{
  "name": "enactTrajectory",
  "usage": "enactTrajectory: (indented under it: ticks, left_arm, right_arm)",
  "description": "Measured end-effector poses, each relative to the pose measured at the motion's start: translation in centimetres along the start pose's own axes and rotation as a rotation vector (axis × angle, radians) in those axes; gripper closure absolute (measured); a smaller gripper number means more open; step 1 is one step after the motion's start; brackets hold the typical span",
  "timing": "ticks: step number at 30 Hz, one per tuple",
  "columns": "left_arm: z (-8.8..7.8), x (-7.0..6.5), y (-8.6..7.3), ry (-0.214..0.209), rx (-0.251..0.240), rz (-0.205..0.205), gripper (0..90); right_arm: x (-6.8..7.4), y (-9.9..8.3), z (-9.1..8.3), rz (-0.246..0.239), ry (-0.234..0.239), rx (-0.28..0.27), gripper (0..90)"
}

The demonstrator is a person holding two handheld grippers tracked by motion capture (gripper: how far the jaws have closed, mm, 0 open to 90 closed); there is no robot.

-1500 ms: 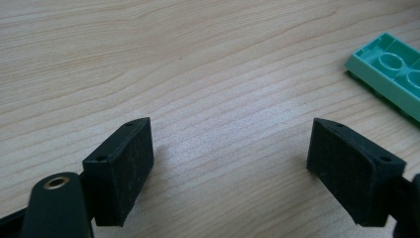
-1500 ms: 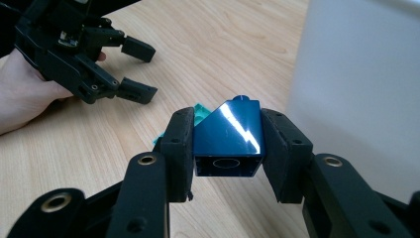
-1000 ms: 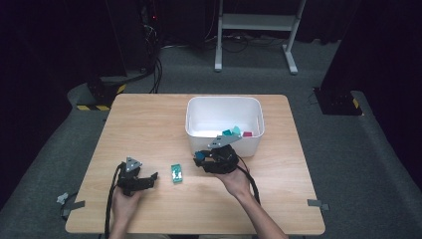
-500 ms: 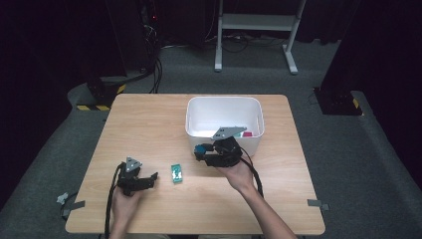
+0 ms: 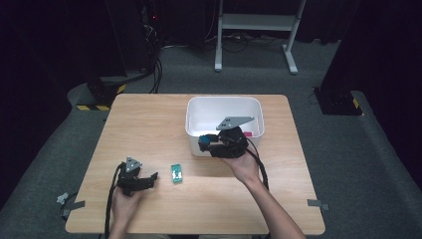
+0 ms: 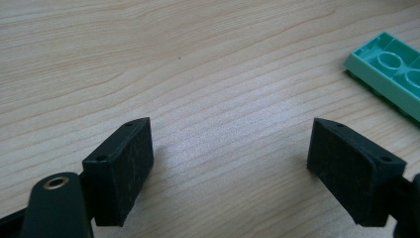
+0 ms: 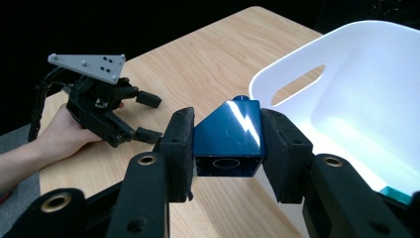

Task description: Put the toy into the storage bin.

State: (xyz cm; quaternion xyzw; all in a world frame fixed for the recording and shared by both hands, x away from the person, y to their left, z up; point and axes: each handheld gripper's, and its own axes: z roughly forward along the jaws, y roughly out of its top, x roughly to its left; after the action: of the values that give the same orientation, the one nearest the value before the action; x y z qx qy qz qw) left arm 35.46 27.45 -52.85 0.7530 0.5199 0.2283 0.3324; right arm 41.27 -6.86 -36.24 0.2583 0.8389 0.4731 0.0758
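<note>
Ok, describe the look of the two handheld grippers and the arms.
Both are black two-jaw tools. The left gripper and right gripper each carry a grey three-cornered plate and trail a black cable. Brass-coloured rivets show at the jaw arms. The forearms are bare, no sleeves.

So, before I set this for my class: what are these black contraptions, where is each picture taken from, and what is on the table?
No robot here: a person sits at a wooden table and holds a hand-worked clamp in each hand. The high view looks down from above. The other two pictures come from small cameras riding on each tool, looking along its two black jaws. The right tool is shut on a dark blue brick, held up beside the rim of a white tub. The left tool rests low over the table, jaws wide apart with nothing between them. A small green brick lies on the wood between the two hands. Something pink and something teal lie in the tub.
</note>
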Motion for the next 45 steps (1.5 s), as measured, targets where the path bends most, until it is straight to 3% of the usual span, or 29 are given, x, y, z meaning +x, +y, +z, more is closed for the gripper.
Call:
enactTrajectory:
  ticks: [10,15,21,38,45]
  left_arm:
    - [0.0,0.0,0.0,-0.001,0.0,-0.001,18.0]
    - [0.0,0.0,0.0,-0.001,0.0,-0.001,18.1]
    - [0.0,0.0,0.0,0.0,0.0,0.0,18.0]
    - [0.0,0.0,0.0,0.0,0.0,0.0,18.0]
    - [0.0,0.0,0.0,0.0,0.0,0.0,18.0]
  right_arm:
    - [-0.9,1.3,-1.3,0.005,-0.025,-0.038,59.0]
    - [-2.0,1.7,-1.7,0.03,-0.038,-0.038,59.0]
    - [-3.5,2.0,-2.5,0.058,-0.087,-0.059,58.9]
    - [-8.3,0.8,-2.2,0.171,-0.195,-0.022,58.7]
    - [-9.3,0.2,-1.9,0.192,-0.224,0.0,58.5]
